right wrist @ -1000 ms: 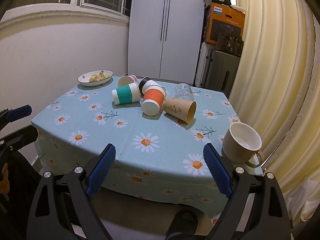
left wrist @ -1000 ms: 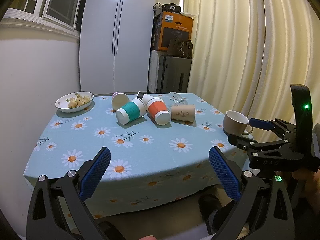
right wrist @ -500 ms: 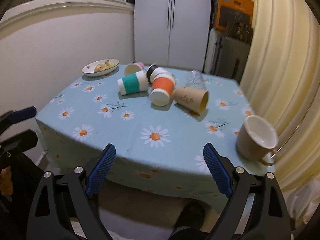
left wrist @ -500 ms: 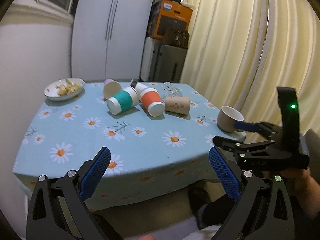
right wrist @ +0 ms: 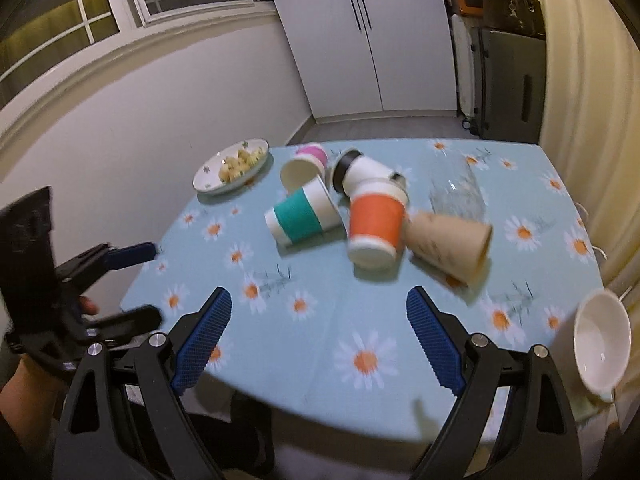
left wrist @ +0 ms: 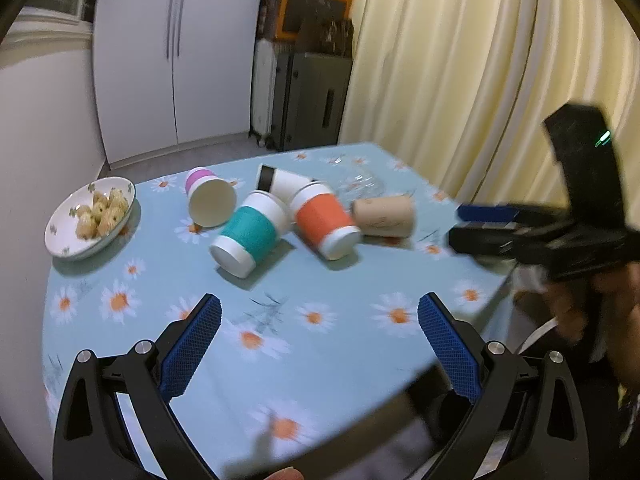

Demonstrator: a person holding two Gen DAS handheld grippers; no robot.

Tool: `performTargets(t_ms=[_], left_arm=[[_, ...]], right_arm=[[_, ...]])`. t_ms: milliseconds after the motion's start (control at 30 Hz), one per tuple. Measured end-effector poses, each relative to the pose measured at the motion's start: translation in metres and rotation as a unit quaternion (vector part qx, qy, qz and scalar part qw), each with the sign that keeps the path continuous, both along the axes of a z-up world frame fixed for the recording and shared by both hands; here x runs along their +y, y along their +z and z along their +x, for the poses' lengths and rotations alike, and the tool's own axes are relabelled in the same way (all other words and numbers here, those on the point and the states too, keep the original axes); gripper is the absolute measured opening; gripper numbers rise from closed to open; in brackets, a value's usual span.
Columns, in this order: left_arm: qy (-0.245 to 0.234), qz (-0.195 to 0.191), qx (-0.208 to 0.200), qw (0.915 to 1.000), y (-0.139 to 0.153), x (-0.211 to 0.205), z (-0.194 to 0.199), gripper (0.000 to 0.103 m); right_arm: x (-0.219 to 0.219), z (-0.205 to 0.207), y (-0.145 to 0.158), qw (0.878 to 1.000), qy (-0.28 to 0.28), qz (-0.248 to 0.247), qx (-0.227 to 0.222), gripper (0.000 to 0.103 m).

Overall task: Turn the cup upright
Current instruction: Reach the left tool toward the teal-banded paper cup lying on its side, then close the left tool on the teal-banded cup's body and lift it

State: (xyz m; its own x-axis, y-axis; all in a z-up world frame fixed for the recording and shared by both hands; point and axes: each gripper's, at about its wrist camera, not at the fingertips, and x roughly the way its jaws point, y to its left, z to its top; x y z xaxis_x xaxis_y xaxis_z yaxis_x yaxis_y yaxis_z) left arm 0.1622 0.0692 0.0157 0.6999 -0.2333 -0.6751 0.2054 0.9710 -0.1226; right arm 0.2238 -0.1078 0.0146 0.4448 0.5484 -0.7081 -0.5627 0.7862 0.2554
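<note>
Several paper cups lie on their sides mid-table: a teal-sleeved cup (left wrist: 251,236) (right wrist: 303,217), an orange-sleeved cup (left wrist: 325,221) (right wrist: 375,226), a brown cup (left wrist: 385,216) (right wrist: 450,242), a pink-banded cup (left wrist: 208,196) (right wrist: 304,163) and a black-banded cup (left wrist: 280,178) (right wrist: 360,168). A clear glass (right wrist: 456,188) lies behind them. A white mug (right wrist: 600,344) stands upright at the right edge. My left gripper (left wrist: 318,344) is open above the near table edge. My right gripper (right wrist: 320,340) is open, also above the near edge.
A bowl of snacks (left wrist: 90,216) (right wrist: 232,166) sits at the far left of the daisy tablecloth (left wrist: 280,320). Curtains (left wrist: 460,60) hang close on the right. A white wardrobe (left wrist: 172,52) and suitcases (left wrist: 312,100) stand behind.
Both grippers have risen and moved forward over the table edge, now looking down at the cups. Both stay open. The cups have not moved.
</note>
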Motion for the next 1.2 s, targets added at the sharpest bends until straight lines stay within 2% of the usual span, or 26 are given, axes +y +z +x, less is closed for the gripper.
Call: performTargets(t_ms=[133, 233, 333, 500, 567, 633, 733, 800, 833, 1100, 1200], left_arm=[[-0.025, 0.042, 0.037, 0.9981, -0.012, 0.014, 0.047, 0.095], [-0.042, 0.063, 0.061, 0.9952, -0.023, 0.020, 0.082, 0.095], [-0.058, 0.079, 0.090, 0.9911, -0.034, 0.023, 0.116, 0.085], [-0.071, 0.118, 0.132, 0.9816, -0.057, 0.024, 0.164, 0.083], [-0.079, 0.125, 0.148, 0.9779, -0.066, 0.024, 0.179, 0.082], [-0.093, 0.138, 0.166, 0.9720, -0.075, 0.021, 0.191, 0.076], [-0.106, 0.153, 0.180, 0.9659, -0.083, 0.014, 0.197, 0.073], [-0.113, 0.163, 0.185, 0.9625, -0.087, 0.011, 0.198, 0.063], [-0.115, 0.166, 0.188, 0.9611, -0.090, 0.010, 0.198, 0.062], [-0.110, 0.174, 0.193, 0.9595, -0.088, 0.009, 0.195, 0.061], [-0.093, 0.166, 0.191, 0.9629, -0.077, 0.010, 0.190, 0.061]], right_arm=[[0.004, 0.033, 0.003, 0.998, -0.005, 0.039, 0.043, 0.088], [0.000, 0.061, -0.005, 0.990, -0.017, 0.088, 0.110, 0.088], [-0.003, 0.076, -0.013, 0.984, -0.030, 0.103, 0.141, 0.088], [-0.012, 0.091, -0.032, 0.973, -0.036, 0.126, 0.189, 0.087], [-0.015, 0.093, -0.036, 0.973, -0.039, 0.124, 0.191, 0.087], [-0.019, 0.095, -0.040, 0.973, -0.042, 0.122, 0.192, 0.087], [-0.022, 0.095, -0.040, 0.974, -0.044, 0.116, 0.189, 0.087], [-0.023, 0.096, -0.042, 0.974, -0.042, 0.117, 0.189, 0.087], [-0.023, 0.097, -0.043, 0.974, -0.040, 0.116, 0.189, 0.087], [-0.027, 0.097, -0.046, 0.972, -0.037, 0.121, 0.197, 0.087], [-0.031, 0.097, -0.045, 0.970, -0.037, 0.132, 0.201, 0.087]])
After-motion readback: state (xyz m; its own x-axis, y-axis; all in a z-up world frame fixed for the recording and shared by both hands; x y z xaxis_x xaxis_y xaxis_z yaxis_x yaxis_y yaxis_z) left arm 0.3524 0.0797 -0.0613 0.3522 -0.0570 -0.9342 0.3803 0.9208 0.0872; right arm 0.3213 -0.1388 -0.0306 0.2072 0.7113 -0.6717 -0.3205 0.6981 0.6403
